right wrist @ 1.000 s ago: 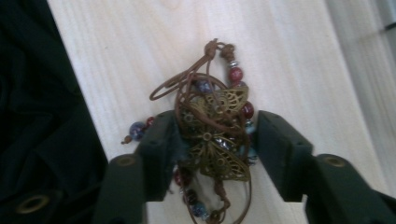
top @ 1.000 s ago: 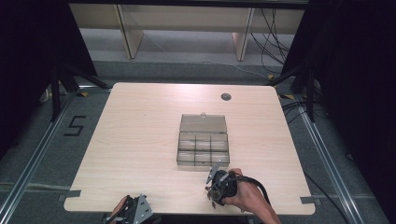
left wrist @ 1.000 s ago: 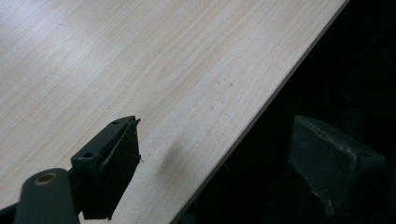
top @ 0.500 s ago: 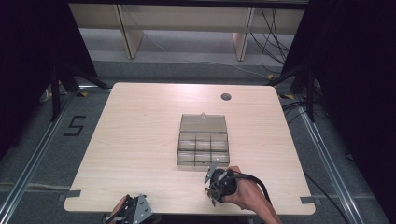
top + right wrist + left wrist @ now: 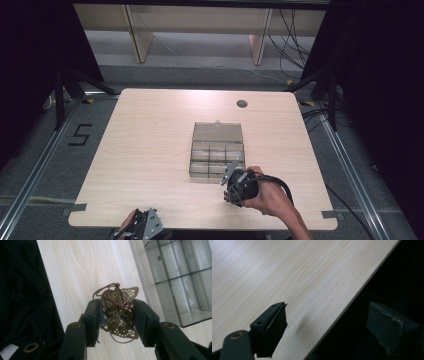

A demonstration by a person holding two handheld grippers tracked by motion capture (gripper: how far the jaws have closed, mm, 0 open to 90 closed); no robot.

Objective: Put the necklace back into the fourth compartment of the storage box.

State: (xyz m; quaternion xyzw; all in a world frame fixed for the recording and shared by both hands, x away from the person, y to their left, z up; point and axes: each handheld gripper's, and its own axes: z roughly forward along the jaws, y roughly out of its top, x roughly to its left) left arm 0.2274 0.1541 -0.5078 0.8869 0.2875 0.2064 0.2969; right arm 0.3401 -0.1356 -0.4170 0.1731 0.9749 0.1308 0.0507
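The pale wooden surface (image 5: 150,150) carries a clear compartment box (image 5: 217,155), lid open. Just beside its near edge, the right gripper (image 5: 116,315) pinches a brass butterfly pendant (image 5: 120,315). At the near edge, the left gripper (image 5: 327,327) fingers are spread.

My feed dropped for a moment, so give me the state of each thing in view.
Compartment box: lid open, compartments look empty.
Butterfly pendant: clamped in the right tongs, cord bunched, off the table.
Right tongs: shut on the pendant.
Left tongs: open, empty, at the table edge.
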